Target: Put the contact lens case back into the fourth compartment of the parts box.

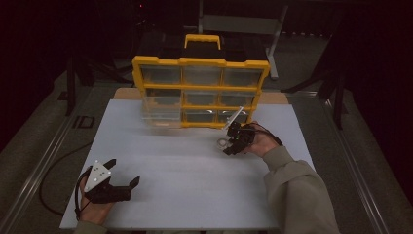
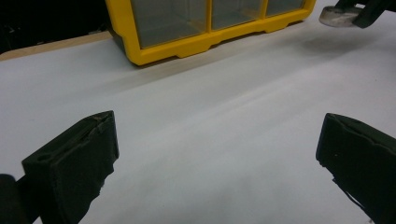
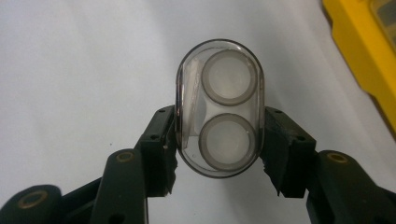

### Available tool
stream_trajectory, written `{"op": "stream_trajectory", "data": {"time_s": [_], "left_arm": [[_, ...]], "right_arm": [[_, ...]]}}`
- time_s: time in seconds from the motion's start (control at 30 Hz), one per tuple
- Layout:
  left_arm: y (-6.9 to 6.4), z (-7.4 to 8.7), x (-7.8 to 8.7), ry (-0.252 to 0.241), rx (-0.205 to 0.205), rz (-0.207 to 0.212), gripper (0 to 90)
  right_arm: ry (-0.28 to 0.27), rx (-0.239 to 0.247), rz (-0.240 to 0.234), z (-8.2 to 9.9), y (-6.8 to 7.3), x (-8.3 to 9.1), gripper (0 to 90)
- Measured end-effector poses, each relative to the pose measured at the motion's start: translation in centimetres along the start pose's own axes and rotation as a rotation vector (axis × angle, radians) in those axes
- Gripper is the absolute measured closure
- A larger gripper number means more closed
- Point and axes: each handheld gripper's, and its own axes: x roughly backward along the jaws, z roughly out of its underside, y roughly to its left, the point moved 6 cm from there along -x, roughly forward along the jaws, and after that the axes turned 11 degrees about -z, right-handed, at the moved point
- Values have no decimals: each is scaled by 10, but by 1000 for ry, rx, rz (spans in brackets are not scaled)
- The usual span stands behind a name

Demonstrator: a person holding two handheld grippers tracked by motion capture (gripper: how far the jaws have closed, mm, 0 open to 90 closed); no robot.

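Note:
A yellow organizer (image 1: pixel 199 90) with clear drawers stands at the back of the white table (image 1: pixel 185 175); its lower left drawer (image 1: pixel 160 117) is pulled out. My right gripper (image 1: pixel 228 144) is just in front of the organizer's lower right corner, shut on a clear oval case (image 3: pixel 219 109) that holds two round white discs, held just above the table. The case's edge (image 2: pixel 337 15) also appears at the top right of the left gripper view. My left gripper (image 1: pixel 122 171) rests open near the front left of the table, nothing between its fingers (image 2: pixel 74 163).
The organizer's yellow base (image 2: pixel 187 44) lies ahead of the left gripper, and its edge (image 3: pixel 369 70) is close on the right gripper's right. A wooden board (image 1: pixel 127 93) shows under the white sheet at the back. Dark floor and metal rails (image 1: pixel 39 165) flank the table.

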Motion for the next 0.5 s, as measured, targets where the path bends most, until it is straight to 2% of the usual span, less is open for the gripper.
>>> {"op": "stream_trajectory", "data": {"time_s": [0.2, 0.43, 0.47, 0.5], "left_arm": [[0, 0, 0, 0, 2, -1, 0], [0, 0, 0, 0, 0, -1, 0], [0, 0, 0, 1, 1, -1, 0], [0, 0, 0, 1, 0, -2, 0]], "right_arm": [[-9, -4, 12, -6, 3, 7, 486], [-16, 24, 9, -11, 4, 14, 486], [-15, 7, 11, -11, 5, 14, 486], [-15, 11, 11, -12, 5, 15, 486]]}}
